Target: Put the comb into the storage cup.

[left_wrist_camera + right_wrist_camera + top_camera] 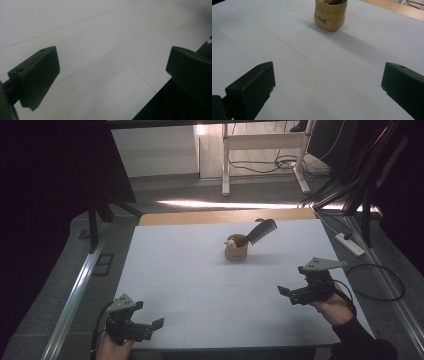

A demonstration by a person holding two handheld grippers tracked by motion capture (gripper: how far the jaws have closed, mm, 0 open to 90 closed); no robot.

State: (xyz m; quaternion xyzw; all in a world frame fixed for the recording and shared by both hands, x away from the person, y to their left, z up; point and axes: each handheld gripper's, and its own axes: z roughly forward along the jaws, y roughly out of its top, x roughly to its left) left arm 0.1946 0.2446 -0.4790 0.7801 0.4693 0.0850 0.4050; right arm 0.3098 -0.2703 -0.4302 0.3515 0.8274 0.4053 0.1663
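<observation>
In the high view, a small tan paper bag (236,249) with a black plastic comb (259,232) sticking out is seen far on the white worktop (200,285). The left hand-held gripper (145,327) is held near left and the right hand-held gripper (292,295) near right, both spread. In the left gripper view, bare worktop is seen between wide jaws. In the right gripper view, the bag (331,15) is seen far ahead, well apart from the wide jaws.

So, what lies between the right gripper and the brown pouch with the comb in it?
Nothing: the right gripper view shows bare white table between the open right gripper and the brown pouch; the high view agrees.
</observation>
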